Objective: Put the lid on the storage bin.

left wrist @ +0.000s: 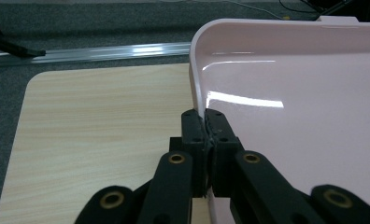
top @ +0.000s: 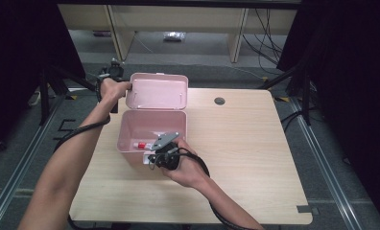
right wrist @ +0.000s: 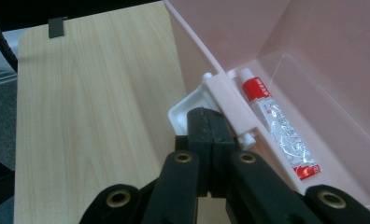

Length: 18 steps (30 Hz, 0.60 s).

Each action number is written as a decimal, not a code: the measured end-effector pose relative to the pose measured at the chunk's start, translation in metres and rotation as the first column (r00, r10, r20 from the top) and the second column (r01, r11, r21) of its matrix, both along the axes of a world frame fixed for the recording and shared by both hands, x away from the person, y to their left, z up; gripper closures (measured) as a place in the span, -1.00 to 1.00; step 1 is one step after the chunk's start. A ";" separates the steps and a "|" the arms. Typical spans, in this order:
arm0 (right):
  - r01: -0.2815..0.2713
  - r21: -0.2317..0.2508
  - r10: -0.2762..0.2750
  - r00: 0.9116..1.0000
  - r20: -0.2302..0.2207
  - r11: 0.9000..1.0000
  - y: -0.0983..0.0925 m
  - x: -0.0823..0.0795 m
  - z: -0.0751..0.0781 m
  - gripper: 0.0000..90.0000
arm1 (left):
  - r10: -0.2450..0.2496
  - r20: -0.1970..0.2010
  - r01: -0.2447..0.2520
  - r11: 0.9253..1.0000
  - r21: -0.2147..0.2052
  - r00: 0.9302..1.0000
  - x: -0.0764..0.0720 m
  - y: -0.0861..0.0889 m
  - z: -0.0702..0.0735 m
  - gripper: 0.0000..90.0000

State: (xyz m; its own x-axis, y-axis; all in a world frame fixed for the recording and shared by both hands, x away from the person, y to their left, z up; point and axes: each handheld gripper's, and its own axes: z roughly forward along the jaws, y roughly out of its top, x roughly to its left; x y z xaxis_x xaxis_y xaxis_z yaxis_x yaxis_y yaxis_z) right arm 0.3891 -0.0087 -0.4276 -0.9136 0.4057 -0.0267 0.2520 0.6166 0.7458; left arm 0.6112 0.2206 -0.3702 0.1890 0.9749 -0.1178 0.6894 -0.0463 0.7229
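left gripper (left wrist: 205, 122) jaws clamped on edge of raised pink lid (left wrist: 295, 116), holding lid upright. right gripper (right wrist: 212, 122) jaws pressed together, gripping white latch (right wrist: 188, 105) at front wall of pink box (top: 130, 125). box sits on wooden table (top: 245, 143), left of centre. red-white tube (right wrist: 279, 126) lies inside, along front wall.

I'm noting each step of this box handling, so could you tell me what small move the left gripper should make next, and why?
Probably ease the lid a little further back. The left gripper is shut on the lid's edge, the lid stands upright, and the right gripper is pressed against the white latch at the front of the pink box, steadying it. A tube lies inside.
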 end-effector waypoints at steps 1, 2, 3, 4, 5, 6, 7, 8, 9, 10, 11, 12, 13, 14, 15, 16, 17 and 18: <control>-0.001 0.001 0.001 1.000 -0.002 1.000 0.000 0.000 0.000 1.00 | 0.010 -0.004 -0.010 1.000 0.002 1.000 -0.002 -0.001 0.002 0.95; 0.001 0.004 -0.001 1.000 -0.004 1.000 0.000 0.000 -0.001 1.00 | 0.013 0.001 -0.013 1.000 -0.002 1.000 -0.004 -0.001 0.004 0.95; 0.017 0.019 -0.016 0.999 -0.033 1.000 0.001 -0.001 -0.002 1.00 | 0.017 0.007 -0.017 1.000 -0.004 1.000 -0.005 -0.001 0.004 0.95; 0.018 0.019 -0.017 0.999 -0.031 1.000 0.001 -0.001 -0.002 1.00 | 0.015 0.011 -0.015 1.000 0.000 1.000 -0.005 -0.001 0.005 0.95; 0.019 0.018 -0.018 0.999 -0.030 1.000 0.001 -0.001 -0.002 1.00 | 0.012 0.018 -0.012 1.000 0.002 1.000 -0.006 0.000 0.006 0.95; 0.011 0.006 -0.011 1.000 -0.029 1.000 0.001 -0.001 -0.002 1.00 | 0.013 0.017 -0.014 1.000 0.003 1.000 -0.007 0.001 0.007 0.95; 0.018 0.019 -0.017 0.999 -0.034 1.000 0.001 -0.001 -0.003 1.00 | 0.015 0.024 -0.015 1.000 -0.002 1.000 -0.008 0.001 0.008 0.95; 0.018 0.017 -0.017 0.999 -0.036 1.000 0.001 -0.001 -0.003 1.00 | 0.013 0.030 -0.013 1.000 0.001 0.999 -0.008 0.002 0.009 0.95; 0.008 0.003 -0.008 0.999 -0.032 1.000 0.001 0.000 -0.002 1.00 | 0.012 0.037 -0.012 1.000 0.004 0.999 -0.010 0.002 0.010 0.95; 0.009 0.003 -0.009 0.999 -0.033 1.000 0.001 0.000 -0.003 1.00 | 0.012 0.040 -0.012 1.000 0.004 0.999 -0.010 0.002 0.011 0.95; 0.001 0.001 -0.001 1.000 -0.023 1.000 0.001 0.001 -0.003 1.00 | 0.010 0.050 -0.010 1.000 0.000 0.999 -0.012 0.002 0.012 0.95; -0.001 -0.001 0.001 1.000 -0.018 1.000 0.001 0.001 -0.003 1.00 | 0.009 0.056 -0.010 1.000 0.007 0.998 -0.013 0.002 0.013 0.94; 0.002 -0.001 -0.002 1.000 -0.025 1.000 0.001 0.001 -0.003 1.00 | 0.004 0.059 -0.005 1.000 0.009 0.998 -0.014 0.002 0.014 0.94; 0.001 -0.001 -0.001 1.000 -0.026 1.000 0.002 0.001 -0.003 1.00 | -0.002 0.063 0.001 1.000 0.013 0.998 -0.014 0.002 0.015 0.94; 0.003 0.006 -0.003 1.000 -0.021 1.000 0.002 0.001 -0.005 1.00 | -0.008 0.063 0.007 1.000 0.017 0.998 -0.015 0.002 0.016 0.94; 0.002 0.006 -0.002 1.000 -0.020 1.000 0.003 0.001 -0.005 1.00 | -0.008 0.068 0.007 1.000 0.015 0.998 -0.015 0.002 0.016 0.94; 0.001 0.005 -0.001 1.000 -0.021 1.000 0.003 0.001 -0.005 1.00 | -0.007 0.070 0.006 1.000 0.018 0.998 -0.015 0.002 0.016 0.94; 0.001 0.004 -0.001 1.000 -0.021 1.000 0.003 0.001 -0.005 1.00 | -0.006 0.071 0.004 1.000 0.023 0.997 -0.015 0.002 0.016 0.94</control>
